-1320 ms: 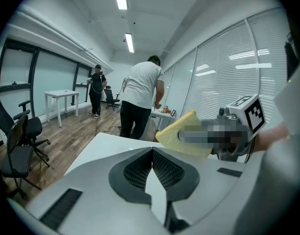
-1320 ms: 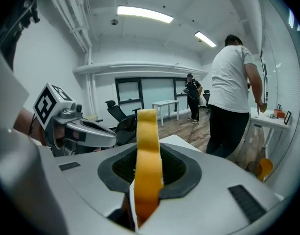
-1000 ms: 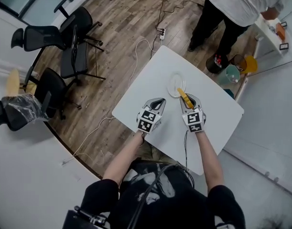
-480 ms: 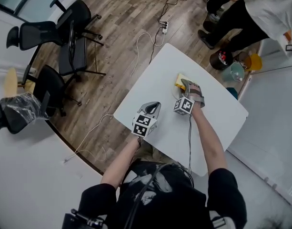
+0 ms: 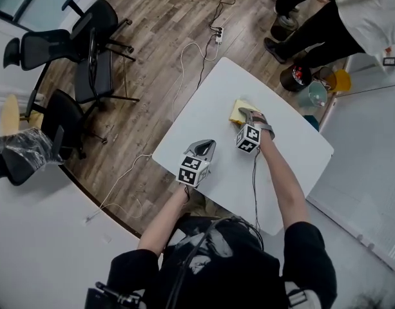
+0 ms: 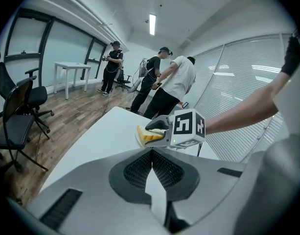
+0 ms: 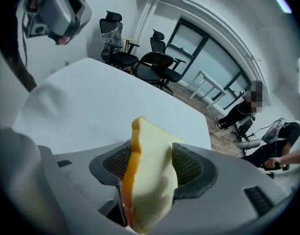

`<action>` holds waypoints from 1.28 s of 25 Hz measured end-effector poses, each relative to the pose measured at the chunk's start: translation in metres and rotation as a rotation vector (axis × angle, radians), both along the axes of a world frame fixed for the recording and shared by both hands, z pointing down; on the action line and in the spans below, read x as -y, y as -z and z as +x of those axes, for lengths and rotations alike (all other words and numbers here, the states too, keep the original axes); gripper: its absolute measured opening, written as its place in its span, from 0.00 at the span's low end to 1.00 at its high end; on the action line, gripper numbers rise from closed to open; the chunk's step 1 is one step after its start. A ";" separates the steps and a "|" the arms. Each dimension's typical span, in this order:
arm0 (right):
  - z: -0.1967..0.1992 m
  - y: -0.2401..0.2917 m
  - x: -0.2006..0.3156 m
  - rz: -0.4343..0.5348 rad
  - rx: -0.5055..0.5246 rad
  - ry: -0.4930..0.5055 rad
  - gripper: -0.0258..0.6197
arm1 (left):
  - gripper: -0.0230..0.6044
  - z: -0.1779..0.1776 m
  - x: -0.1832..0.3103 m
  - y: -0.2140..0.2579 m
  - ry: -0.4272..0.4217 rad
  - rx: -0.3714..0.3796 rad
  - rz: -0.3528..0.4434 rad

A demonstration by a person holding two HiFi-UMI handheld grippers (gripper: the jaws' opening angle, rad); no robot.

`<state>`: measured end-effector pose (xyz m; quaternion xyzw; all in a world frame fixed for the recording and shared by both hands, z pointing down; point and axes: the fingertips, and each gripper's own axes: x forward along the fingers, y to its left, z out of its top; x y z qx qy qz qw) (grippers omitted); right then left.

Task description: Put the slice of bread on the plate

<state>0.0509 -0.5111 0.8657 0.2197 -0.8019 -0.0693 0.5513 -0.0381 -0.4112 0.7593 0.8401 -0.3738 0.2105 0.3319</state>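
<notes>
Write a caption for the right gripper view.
Jaws of the right gripper opening, a slice of bread between them, over the white table.

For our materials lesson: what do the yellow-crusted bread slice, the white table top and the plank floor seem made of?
The pale, yellow-crusted bread slice: soft matt crumb, real or foam replica, unclear. The white rounded table top: smooth and uniform, likely laminate or painted board. The brown plank floor: visible grain and seams, wood or wood-look laminate.
</notes>
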 end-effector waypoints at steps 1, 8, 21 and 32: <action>-0.001 -0.001 -0.004 -0.045 0.012 0.001 0.43 | 0.05 0.002 -0.001 0.000 -0.005 -0.003 -0.004; -0.003 0.039 -0.011 -0.146 0.268 -0.164 0.54 | 0.04 0.007 0.000 0.007 -0.021 -0.029 -0.004; 0.102 0.248 -0.102 0.119 0.982 -0.923 0.11 | 0.04 0.009 0.008 0.134 0.012 -0.074 0.307; 0.126 0.301 -0.177 0.272 1.012 -1.006 0.05 | 0.04 0.042 -0.039 0.181 -0.029 -0.020 0.431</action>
